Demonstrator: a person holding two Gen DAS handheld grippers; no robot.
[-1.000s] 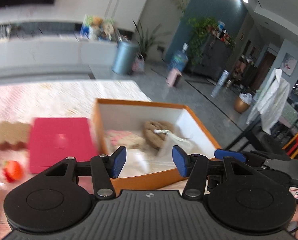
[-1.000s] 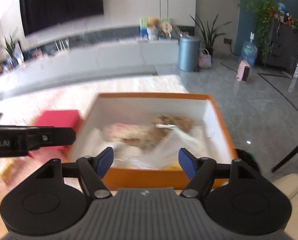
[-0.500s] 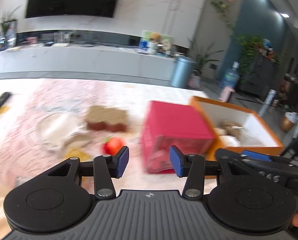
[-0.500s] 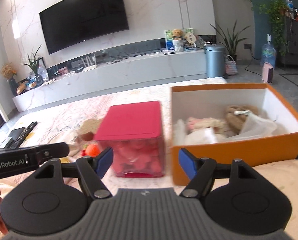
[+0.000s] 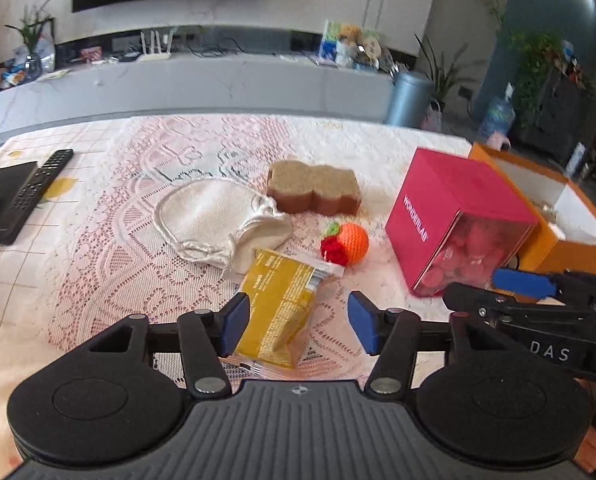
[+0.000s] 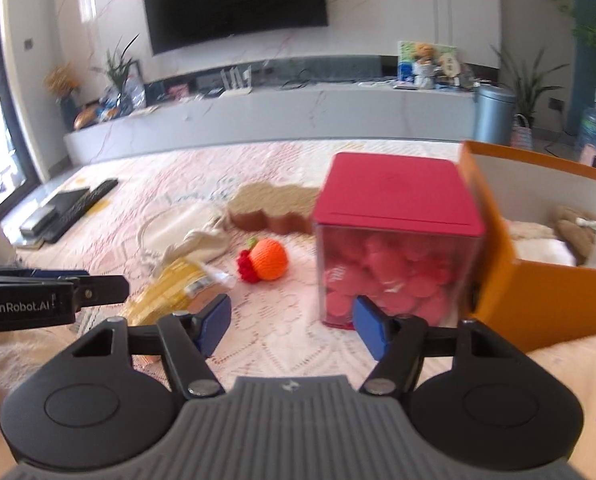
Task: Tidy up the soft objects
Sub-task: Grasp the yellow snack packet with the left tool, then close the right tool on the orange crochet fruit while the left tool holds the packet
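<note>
Left tool: jaws apart, having just been opening; blue pads stand either side of the yellow snack packet without pressing it. The left pad sits just beside the packet's edge; the right pad is clear of it.

Right tool: jaws apart, having just been closing a little; nothing between the pads, only the lace cloth below.

Surface: covered with a pink-and-white lace cloth.

Yellow snack packet: lies flat near the front, one end overlapping the white pouch.

White drawstring pouch: slumped at mid-surface, just beside the brown sponge.

Brown sponge: lobed block, behind the pouch and the ball.

Crocheted orange ball: carries a red tuft and a green tip; rests between the packet and the pink box, apart from both.

Pink box: clear front, filled with pink pieces; stands just beside the orange box.

Orange box: open top, white inside; holds a brown plush item and pale soft things.

Remote control: at the far left edge, beside a dark flat device.
</note>
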